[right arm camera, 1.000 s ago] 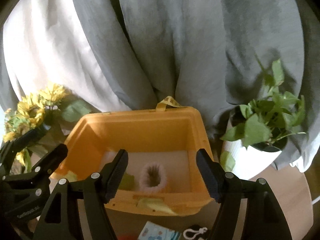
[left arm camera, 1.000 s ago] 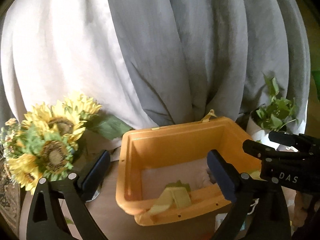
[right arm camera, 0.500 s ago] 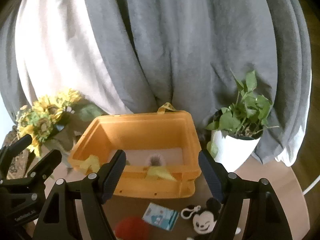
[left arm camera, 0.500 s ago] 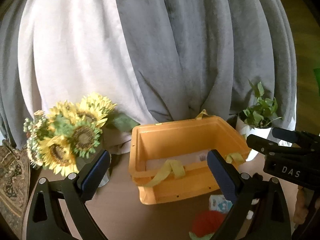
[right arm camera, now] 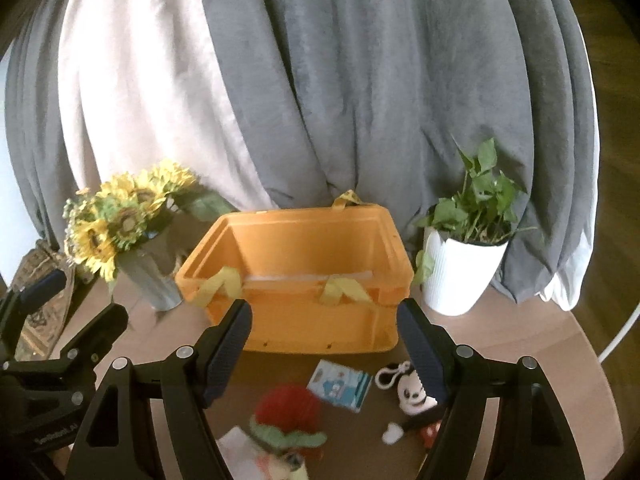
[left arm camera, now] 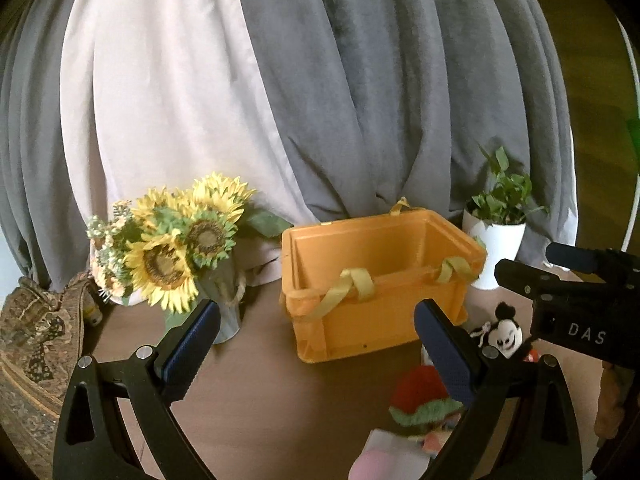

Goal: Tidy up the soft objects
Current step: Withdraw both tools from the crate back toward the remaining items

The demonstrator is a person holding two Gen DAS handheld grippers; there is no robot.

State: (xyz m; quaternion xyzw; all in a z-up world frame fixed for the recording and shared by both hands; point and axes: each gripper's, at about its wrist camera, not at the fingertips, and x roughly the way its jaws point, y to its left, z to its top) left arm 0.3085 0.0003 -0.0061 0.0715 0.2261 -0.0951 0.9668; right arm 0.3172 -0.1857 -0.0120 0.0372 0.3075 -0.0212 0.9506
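An orange storage box [left arm camera: 380,280] with yellow strap handles stands on the brown table; it also shows in the right wrist view [right arm camera: 304,276]. In front of it lie a red and green knitted toy [right arm camera: 290,410], a Mickey Mouse plush keychain [right arm camera: 414,396], a small blue-and-white packet [right arm camera: 340,386] and a white soft item [right arm camera: 244,450]. My left gripper [left arm camera: 316,352] is open and empty, held back from the box. My right gripper [right arm camera: 324,348] is open and empty, above the toys in front of the box. The box's inside is hidden from here.
A vase of sunflowers [left arm camera: 180,252] stands left of the box. A potted green plant [right arm camera: 466,264] in a white pot stands to its right. Grey and white curtains [right arm camera: 320,100] hang behind. A patterned rug [left arm camera: 28,348] lies at far left. The table's round edge [right arm camera: 596,360] curves at right.
Both grippers have pulled back and up from over the box. The box now looks smaller, and the toys in front of it have come into view.
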